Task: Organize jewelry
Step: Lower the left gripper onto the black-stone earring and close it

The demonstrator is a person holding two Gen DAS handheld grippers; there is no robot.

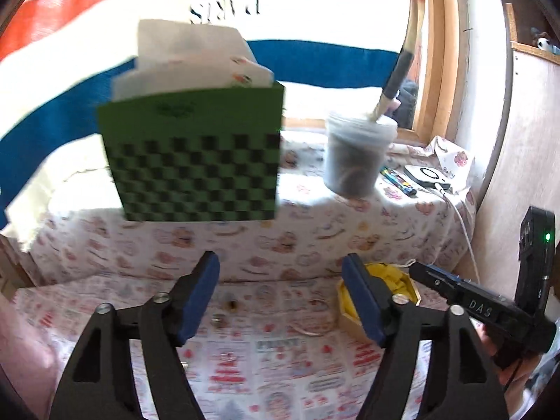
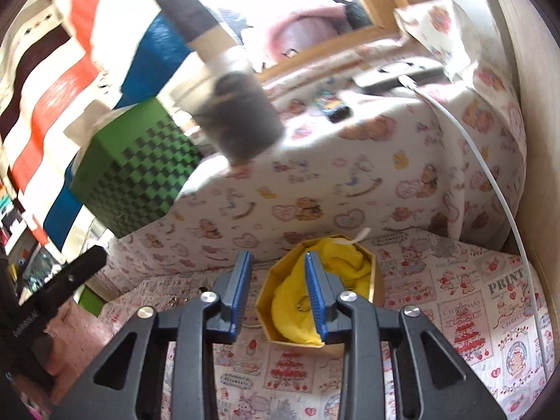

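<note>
- A small gold octagonal cardboard box lined with yellow cloth [image 2: 316, 287] is seen at the lower centre of the right wrist view, resting on the bench covered with a pink-and-white printed cloth [image 2: 455, 315].
- One small gold piece of jewelry [image 2: 303, 305] is seen lying on the yellow lining inside the box, so part of the sorting is judged done.
- Several pieces are left loose on the bench in the left wrist view: a thin ring-shaped hoop [image 1: 316, 302], a larger pale bangle [image 1: 311, 329], a small dark-and-gold stud [image 1: 231, 303] and a small silver ring [image 1: 217, 319], all at lower centre.
- The task is therefore judged to be at an early or middle stage, with most items not yet in the box.
- The right gripper [image 2: 278, 292] is held above the box's near-left rim; its blue-padded fingers [image 2: 316, 297] are moderately apart and nothing is held between them.
- Whether the right-hand pad touches the yellow cloth cannot be told.
- The left gripper [image 1: 280, 297] is held above the loose pieces; its fingers [image 1: 199, 297] are wide apart and empty, and nothing is touched.
</note>
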